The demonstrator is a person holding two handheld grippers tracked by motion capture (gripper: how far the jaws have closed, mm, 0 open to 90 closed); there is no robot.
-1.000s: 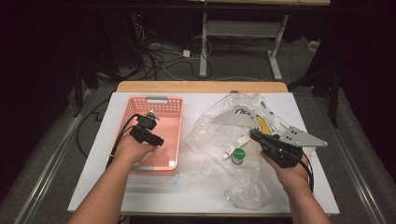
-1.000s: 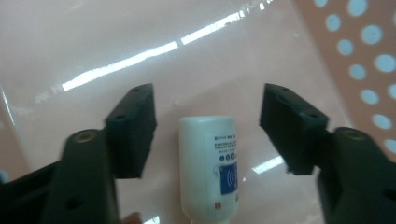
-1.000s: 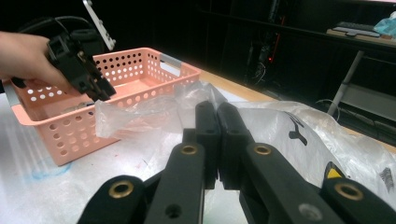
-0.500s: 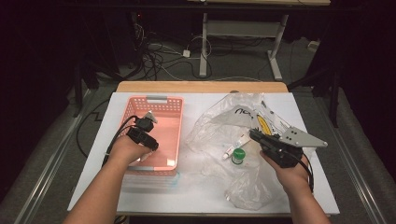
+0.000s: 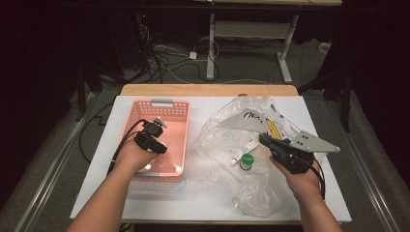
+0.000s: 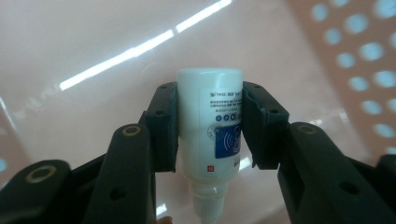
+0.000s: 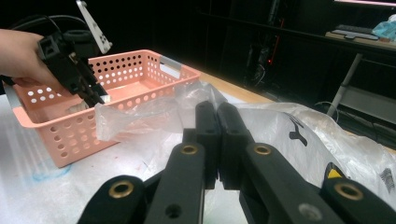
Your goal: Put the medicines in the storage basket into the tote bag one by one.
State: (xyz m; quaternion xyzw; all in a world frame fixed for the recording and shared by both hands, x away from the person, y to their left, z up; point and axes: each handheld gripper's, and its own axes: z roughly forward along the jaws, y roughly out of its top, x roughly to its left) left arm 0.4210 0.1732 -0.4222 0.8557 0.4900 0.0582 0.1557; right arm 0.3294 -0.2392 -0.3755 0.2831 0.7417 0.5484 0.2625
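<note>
Over the last second the left gripper (image 5: 153,137) has sunk lower into the pink basket (image 5: 179,107), its jaws clamped on a small white bottle (image 6: 210,126) held nozzle toward the camera just above the basket floor; release looks close. The right gripper (image 5: 270,143) has barely moved, its jaws pressed together on nothing over the clear plastic bag (image 5: 227,128), near a green-capped item (image 5: 247,161) and a small tube (image 5: 243,150). The bottle's label is too small to read, and the bag's other contents are blurred.
</note>
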